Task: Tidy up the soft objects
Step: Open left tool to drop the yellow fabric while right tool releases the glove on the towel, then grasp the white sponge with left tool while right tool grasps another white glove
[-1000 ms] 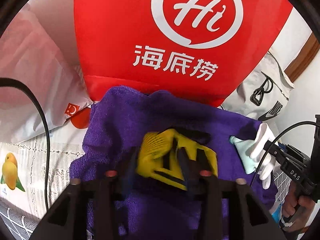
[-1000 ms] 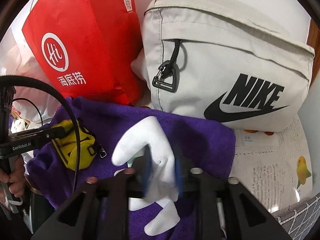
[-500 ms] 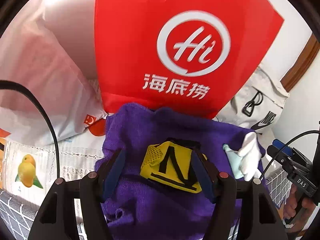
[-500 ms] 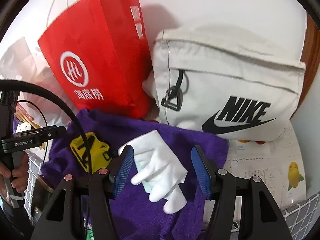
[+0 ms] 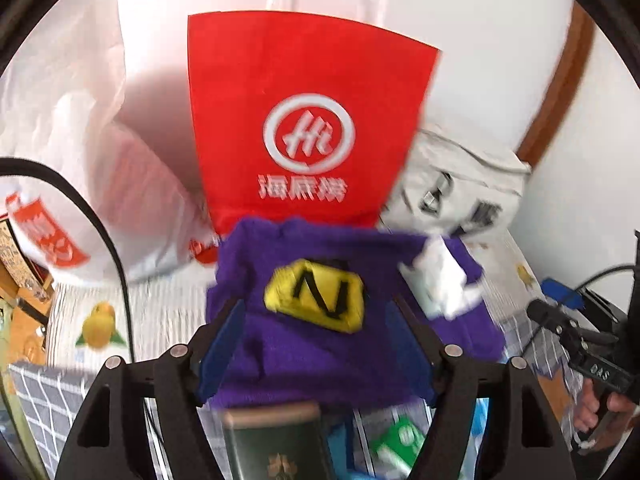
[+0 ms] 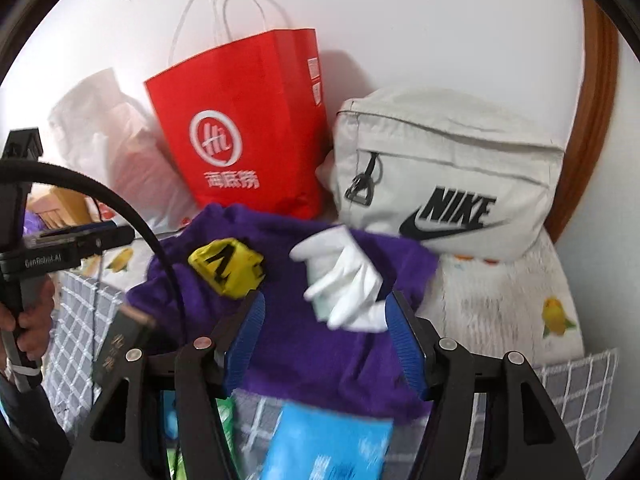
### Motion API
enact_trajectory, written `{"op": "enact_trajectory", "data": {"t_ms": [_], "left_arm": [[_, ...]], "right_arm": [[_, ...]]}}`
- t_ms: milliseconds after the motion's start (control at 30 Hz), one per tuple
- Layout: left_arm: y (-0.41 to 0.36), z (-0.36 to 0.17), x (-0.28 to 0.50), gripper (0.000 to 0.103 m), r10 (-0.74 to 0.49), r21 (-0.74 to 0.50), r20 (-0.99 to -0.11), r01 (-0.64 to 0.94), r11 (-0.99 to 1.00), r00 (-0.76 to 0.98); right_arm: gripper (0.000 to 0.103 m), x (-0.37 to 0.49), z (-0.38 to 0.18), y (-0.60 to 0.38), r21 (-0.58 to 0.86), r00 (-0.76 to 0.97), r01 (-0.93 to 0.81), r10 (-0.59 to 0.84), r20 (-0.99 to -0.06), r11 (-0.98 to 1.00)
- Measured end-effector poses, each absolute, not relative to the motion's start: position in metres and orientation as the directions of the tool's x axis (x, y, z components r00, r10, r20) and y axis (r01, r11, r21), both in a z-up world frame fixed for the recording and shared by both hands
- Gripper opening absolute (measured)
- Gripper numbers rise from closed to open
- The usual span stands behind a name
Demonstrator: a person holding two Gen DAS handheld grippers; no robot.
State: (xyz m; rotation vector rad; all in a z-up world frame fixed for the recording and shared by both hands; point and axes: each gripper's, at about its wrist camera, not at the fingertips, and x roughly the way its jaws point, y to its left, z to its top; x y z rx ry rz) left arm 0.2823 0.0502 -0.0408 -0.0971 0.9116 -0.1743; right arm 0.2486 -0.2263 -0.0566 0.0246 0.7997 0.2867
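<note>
A purple towel [image 5: 320, 352] [image 6: 312, 336] lies spread on the table. A yellow pouch with black stripes [image 5: 316, 296] [image 6: 226, 266] rests on it at the left. A white glove [image 5: 440, 284] [image 6: 344, 276] lies on the towel's right part, over a pale green cloth. My left gripper [image 5: 316, 344] is open and empty, drawn back from the pouch. My right gripper [image 6: 324, 340] is open and empty, drawn back just short of the glove.
A red paper bag [image 5: 308, 120] [image 6: 248, 128] and a grey Nike bag [image 6: 448, 176] stand against the wall behind the towel. White plastic bags [image 5: 80, 160] stand at the left. A dark booklet [image 5: 276, 440], a blue packet [image 6: 328, 440] and a green item lie at the near edge.
Both grippers opened, letting go of the pouch and the glove, then pulled back and up from the towel. The pouch and glove stay lying on it.
</note>
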Motion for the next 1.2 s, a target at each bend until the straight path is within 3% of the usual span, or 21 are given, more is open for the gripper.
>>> {"op": "enact_trajectory", "data": {"t_ms": [200,267,500,767,867,933,1100,1200], "left_arm": [[0.054,-0.050,0.207,0.086,-0.219,-0.177,-0.790,0.129,0.976,0.572],[0.056,-0.060,0.178,0.088,-0.204,-0.167,-0.796,0.118,0.979,0.570],[0.046,-0.117,0.113,0.088,-0.208,-0.131,-0.843,0.185,0.974,0.496],[0.039,-0.152,0.106,0.088,-0.112,-0.035,-0.873,0.169,0.985,0.475],[0.036,-0.162,0.114,0.087,-0.110,-0.039,-0.889,0.168,0.985,0.444],[0.034,-0.168,0.116,0.079,-0.107,-0.037,-0.891,0.164,0.986,0.440],[0.042,-0.159,0.106,0.079,-0.167,-0.109,-0.859,0.146,0.983,0.485],[0.047,-0.147,0.094,0.079,-0.146,-0.087,-0.842,0.136,0.987,0.519]], "right_arm": [[0.067,0.199,-0.056,-0.229,0.178,0.648,-0.259,0.308,-0.696,0.949],[0.072,0.180,-0.057,-0.228,0.188,0.649,-0.266,0.320,-0.690,0.945],[0.072,0.131,-0.072,-0.229,0.205,0.622,-0.275,0.337,-0.707,0.939],[0.072,0.086,-0.101,-0.240,0.238,0.572,-0.239,0.335,-0.749,0.941],[0.072,0.073,-0.107,-0.243,0.229,0.564,-0.227,0.319,-0.761,0.947],[0.072,0.065,-0.110,-0.243,0.225,0.564,-0.221,0.313,-0.764,0.949],[0.072,0.048,-0.121,-0.236,0.214,0.532,-0.245,0.315,-0.786,0.946],[0.072,0.041,-0.134,-0.223,0.212,0.507,-0.281,0.332,-0.795,0.936]]}}
